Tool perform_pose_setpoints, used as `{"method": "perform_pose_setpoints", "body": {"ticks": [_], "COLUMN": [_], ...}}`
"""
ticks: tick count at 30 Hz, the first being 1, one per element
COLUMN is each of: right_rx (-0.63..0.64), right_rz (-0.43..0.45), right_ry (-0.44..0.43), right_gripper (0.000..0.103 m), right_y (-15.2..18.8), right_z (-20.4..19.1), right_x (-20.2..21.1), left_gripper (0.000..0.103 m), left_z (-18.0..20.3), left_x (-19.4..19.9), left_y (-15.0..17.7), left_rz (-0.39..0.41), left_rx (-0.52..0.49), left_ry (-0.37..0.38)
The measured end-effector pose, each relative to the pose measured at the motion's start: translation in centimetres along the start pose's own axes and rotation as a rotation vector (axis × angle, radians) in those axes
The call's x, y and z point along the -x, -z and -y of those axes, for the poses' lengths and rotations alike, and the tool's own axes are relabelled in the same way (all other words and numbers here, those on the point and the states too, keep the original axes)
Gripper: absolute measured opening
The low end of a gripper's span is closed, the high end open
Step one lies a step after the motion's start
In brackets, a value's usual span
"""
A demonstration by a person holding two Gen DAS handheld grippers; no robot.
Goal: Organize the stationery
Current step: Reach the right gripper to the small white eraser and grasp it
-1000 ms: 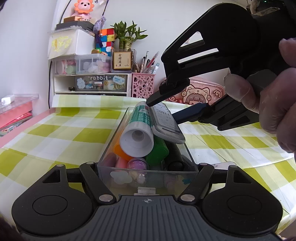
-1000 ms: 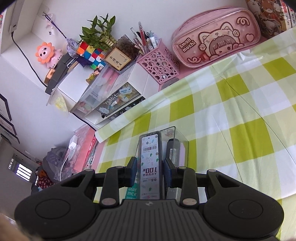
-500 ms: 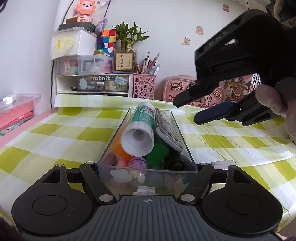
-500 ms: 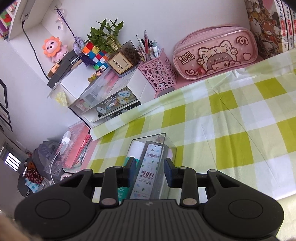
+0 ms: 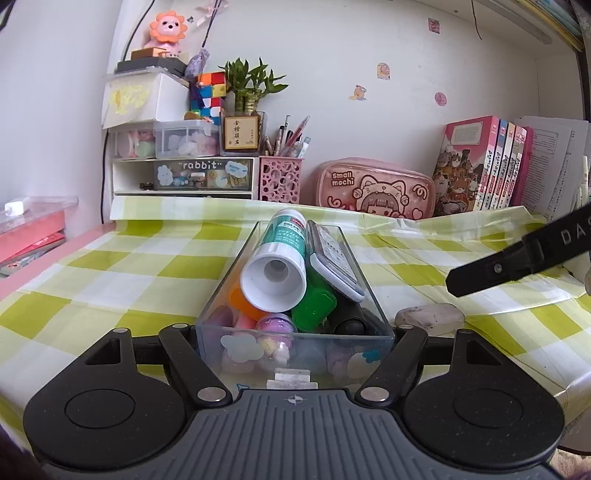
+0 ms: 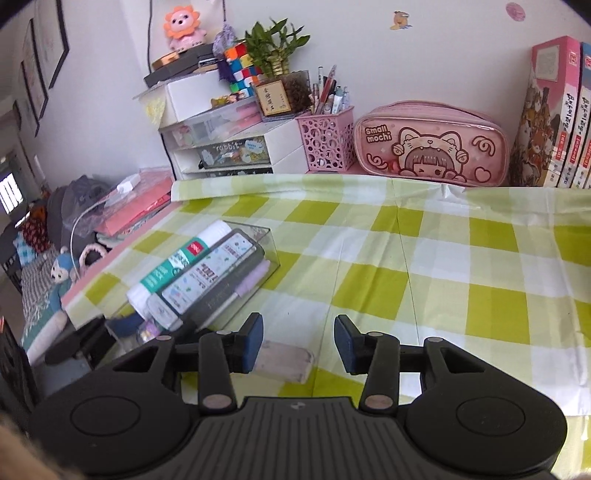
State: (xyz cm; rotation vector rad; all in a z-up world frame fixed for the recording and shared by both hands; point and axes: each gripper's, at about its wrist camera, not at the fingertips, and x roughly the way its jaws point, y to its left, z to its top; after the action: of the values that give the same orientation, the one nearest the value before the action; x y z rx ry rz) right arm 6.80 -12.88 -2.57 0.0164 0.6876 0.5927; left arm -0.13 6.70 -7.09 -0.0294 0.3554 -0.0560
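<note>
A home study desk: checked tablecloth (image 6: 424, 258), pink pencil case (image 6: 430, 144), storybooks (image 5: 484, 166), plush lion (image 5: 167, 29).

Glue stick (image 5: 282, 258) and case (image 5: 332, 258) piled in tray (image 5: 295, 349) on tablecloth (image 5: 110, 280). Eraser (image 5: 430, 315) just right of tray. Pencil pouch (image 5: 375, 188) behind, books (image 5: 484, 166) to its right.
</note>
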Motion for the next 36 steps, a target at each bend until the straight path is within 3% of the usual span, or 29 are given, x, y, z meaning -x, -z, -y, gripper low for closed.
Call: {"method": "perform_pose_setpoints", "body": {"ticks": [8,17,21,29,32,36], "right_rx": [0.147,0.233,0.241,0.180,0.134,0.092], "right_rz": [-0.060,-0.024,-0.018,0.046,0.085,0.126], "right_ry": [-0.032,0.011,0.001,-0.050,-0.073,-0.107], "right_gripper": [0.048,0.048,0.032,0.026,0.007,0.006], "right_y": [1.8,2.1,1.9,1.3,0.6,0.1], "right_z": [-0.7,-2.4,-2.8,-2.9,-2.4,-1.8], "right_x": [-0.9,-1.9,-2.0,-1.1,0.1,1.3], "left_gripper": [0.074,0.073,0.073,0.073,0.073,0.073], "left_z": [0.0,0.1,0.1,0.2,0.2,0.2], "left_x": [0.3,1.3,1.3,0.6,0.5,0.4], "left_y": [0.5,0.9,0.9,1.0,1.2,1.3], "left_rz": [0.000,0.008,0.013,0.039,0.059,0.073], "left_rx": [-0.031,-0.046,-0.046,-0.038,-0.036,-0.036], "left_ry": [0.017,0.003,0.001,-0.007,-0.007,-0.004]}}
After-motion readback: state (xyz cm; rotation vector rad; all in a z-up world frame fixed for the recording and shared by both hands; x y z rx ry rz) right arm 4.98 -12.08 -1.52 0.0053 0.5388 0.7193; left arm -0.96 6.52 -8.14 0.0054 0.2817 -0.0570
